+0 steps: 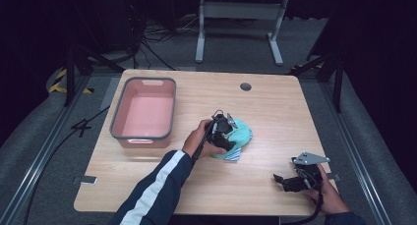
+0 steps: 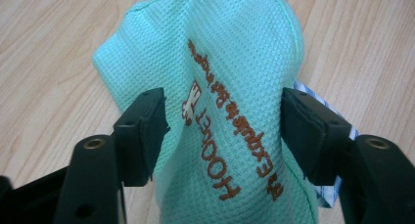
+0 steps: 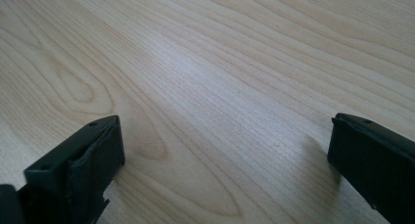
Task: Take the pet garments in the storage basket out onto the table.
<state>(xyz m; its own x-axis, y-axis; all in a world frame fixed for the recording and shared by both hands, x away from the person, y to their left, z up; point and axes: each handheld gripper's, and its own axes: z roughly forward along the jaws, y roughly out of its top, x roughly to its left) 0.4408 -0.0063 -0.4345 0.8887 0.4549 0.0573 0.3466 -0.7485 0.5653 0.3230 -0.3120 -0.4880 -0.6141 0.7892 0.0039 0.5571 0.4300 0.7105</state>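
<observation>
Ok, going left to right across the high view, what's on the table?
Pink bin → left gripper over the mint green cloth → right gripper, resting near the table's front right corner.

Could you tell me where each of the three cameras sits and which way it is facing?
High view: above the person's side, looking forward and down on the wooden table, the pink bin, both forearms, the left gripper and the right gripper.
Left gripper view: rides the left gripper, looking along its jaws, which flank the mint green cloth.
Right gripper view: rides the right gripper, looking along its wide-apart jaws at bare tabletop.
Shared: the high and left gripper views both show the cloth; all show the table.
</observation>
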